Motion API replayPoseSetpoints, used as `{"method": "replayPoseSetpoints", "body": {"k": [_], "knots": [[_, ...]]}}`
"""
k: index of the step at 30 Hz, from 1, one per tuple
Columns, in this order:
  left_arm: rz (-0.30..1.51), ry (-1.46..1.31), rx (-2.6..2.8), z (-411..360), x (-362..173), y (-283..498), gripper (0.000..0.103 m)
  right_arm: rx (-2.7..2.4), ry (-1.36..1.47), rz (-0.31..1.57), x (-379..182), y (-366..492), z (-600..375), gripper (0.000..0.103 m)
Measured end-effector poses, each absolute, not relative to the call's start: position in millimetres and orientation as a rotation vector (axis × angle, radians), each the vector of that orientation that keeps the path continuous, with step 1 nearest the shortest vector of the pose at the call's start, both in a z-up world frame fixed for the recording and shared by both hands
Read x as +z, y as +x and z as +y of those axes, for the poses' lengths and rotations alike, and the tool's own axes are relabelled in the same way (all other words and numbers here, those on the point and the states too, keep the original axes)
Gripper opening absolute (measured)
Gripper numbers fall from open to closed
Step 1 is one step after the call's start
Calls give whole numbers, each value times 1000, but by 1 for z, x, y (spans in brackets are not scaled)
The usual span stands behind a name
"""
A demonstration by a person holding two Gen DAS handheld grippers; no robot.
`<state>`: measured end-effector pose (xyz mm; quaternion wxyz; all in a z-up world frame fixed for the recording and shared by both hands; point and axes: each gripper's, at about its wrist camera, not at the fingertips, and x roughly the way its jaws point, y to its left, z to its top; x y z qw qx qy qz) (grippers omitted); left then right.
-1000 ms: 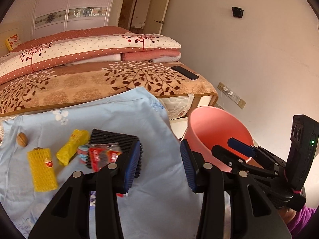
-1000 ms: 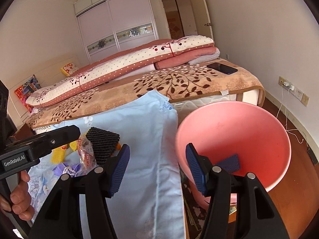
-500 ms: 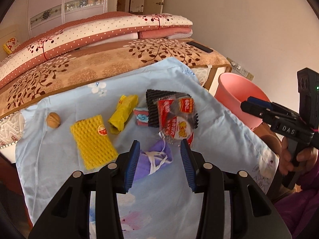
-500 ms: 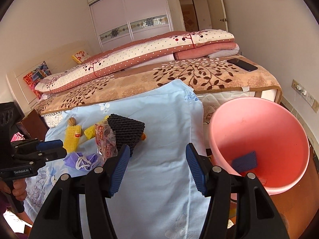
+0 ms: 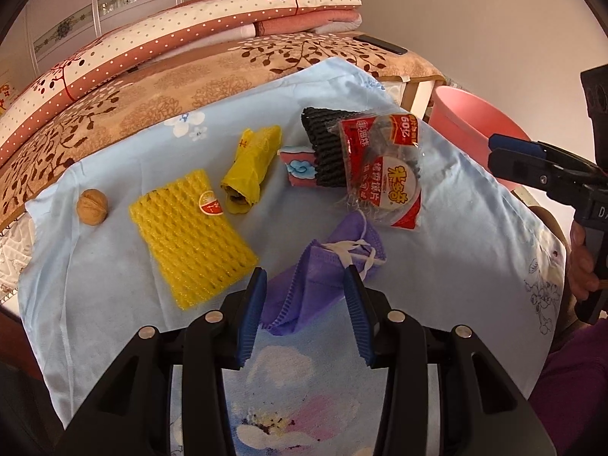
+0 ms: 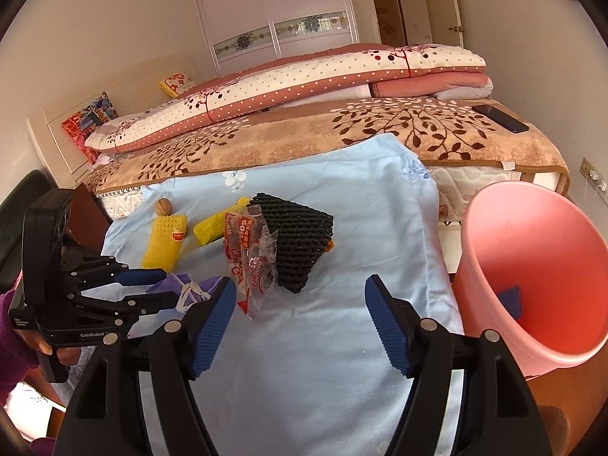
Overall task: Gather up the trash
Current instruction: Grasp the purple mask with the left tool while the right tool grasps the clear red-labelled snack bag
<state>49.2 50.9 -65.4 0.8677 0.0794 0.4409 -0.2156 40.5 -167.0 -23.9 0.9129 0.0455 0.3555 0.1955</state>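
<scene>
Trash lies on a light blue cloth (image 5: pixel 114 285): a purple face mask (image 5: pixel 323 277), a clear red-printed snack wrapper (image 5: pixel 383 174), black foam netting (image 5: pixel 326 144), yellow foam netting (image 5: pixel 190 235), a yellow crumpled bag (image 5: pixel 250 167), a small pink packet (image 5: pixel 298 167) and a walnut (image 5: pixel 92 206). My left gripper (image 5: pixel 306 300) is open, its jaws on either side of the mask's near end. My right gripper (image 6: pixel 300 304) is open and empty above the cloth, near the wrapper (image 6: pixel 250 262). A pink bin (image 6: pixel 532 266) stands at the right with a blue piece (image 6: pixel 509 300) inside.
A bed with a brown leaf-print blanket (image 6: pixel 342 136) and folded quilts lies behind the cloth. A black phone (image 6: pixel 499 117) rests on its right corner. Wall sockets (image 6: pixel 592 174) sit low on the right wall.
My left gripper swung from the bin side to the trash and came down around the purple mask. My right gripper pulled back from the bin towards the cloth.
</scene>
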Motion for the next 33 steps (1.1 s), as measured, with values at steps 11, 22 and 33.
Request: {"method": "replayPoseSetpoints", "body": {"k": [11, 22, 33], "knots": [[895, 208, -489, 42, -68, 41, 34, 460, 107, 832, -43, 60, -135, 69], [886, 131, -475, 54, -59, 30, 12, 463, 137, 945, -65, 85, -110, 64], [878, 2, -450, 67, -50, 20, 11, 487, 217, 993, -70, 90, -119, 16]]}}
